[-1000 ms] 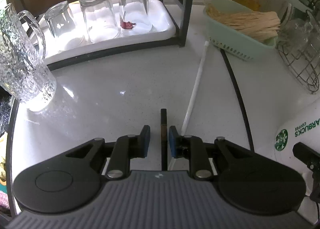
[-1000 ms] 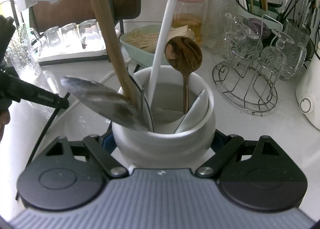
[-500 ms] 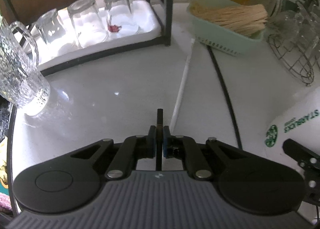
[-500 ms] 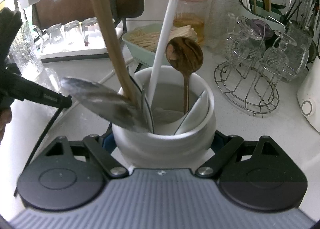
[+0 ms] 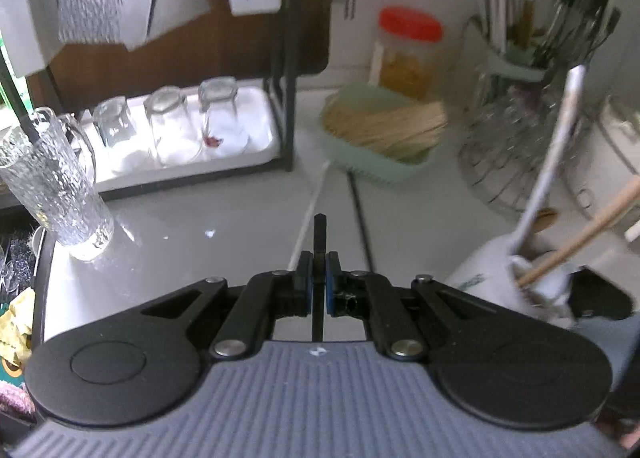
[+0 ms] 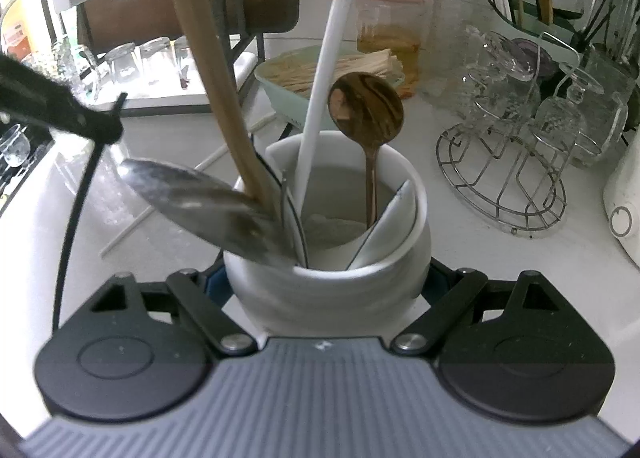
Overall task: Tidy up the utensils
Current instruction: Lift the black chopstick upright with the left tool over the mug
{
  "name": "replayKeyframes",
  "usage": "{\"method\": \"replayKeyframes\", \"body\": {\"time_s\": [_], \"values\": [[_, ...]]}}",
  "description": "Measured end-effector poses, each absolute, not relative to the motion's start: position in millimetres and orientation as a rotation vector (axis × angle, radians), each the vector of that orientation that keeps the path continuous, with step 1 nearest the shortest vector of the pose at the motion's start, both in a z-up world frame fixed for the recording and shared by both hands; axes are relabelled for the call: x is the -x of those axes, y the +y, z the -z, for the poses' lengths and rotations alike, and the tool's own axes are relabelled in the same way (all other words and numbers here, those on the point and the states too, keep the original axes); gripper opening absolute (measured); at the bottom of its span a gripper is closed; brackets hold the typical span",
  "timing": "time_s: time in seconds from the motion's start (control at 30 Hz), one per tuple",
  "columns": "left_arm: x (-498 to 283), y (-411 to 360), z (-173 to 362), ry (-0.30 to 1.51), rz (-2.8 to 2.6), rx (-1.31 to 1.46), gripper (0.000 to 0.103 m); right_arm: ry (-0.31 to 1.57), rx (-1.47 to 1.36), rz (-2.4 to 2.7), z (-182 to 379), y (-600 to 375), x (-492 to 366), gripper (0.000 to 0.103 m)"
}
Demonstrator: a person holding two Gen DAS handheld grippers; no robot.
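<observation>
Left wrist view: left hand-held gripper [image 5: 319,285] pinches a thin black stick [image 5: 319,236]; right hand-held gripper [image 6: 326,285], jaws closing, clasps the white ceramic utensil crock [image 6: 332,282] beside a mint-green basket [image 6: 286,95].

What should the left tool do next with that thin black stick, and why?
Probably carry it across to the white holder and lower it in. The left tool is shut on the black stick, clear of the counter, while the right tool grips the holder, already holding other utensils.
</observation>
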State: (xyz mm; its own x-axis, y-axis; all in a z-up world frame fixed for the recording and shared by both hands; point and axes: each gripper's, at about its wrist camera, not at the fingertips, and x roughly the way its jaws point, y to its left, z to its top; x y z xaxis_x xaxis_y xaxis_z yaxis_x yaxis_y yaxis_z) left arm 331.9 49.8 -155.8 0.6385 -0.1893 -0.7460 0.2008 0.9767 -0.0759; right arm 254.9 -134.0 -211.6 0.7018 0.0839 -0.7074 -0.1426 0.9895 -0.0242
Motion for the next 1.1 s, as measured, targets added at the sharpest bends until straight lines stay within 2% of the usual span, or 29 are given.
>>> {"method": "replayKeyframes", "body": {"time_s": [0.6, 1.1], "values": [[-257.4, 17.3, 79.7, 0.700, 0.284, 0.071, 0.007, 0.769, 0.090, -0.181, 212.9, -140.1, -253.3, 0.091], [-251.5, 15.0, 31.1, 0.596, 0.306, 0.027, 0.007, 0.776, 0.080, -0.164, 212.5, -138.7, -254.1, 0.091]]}}
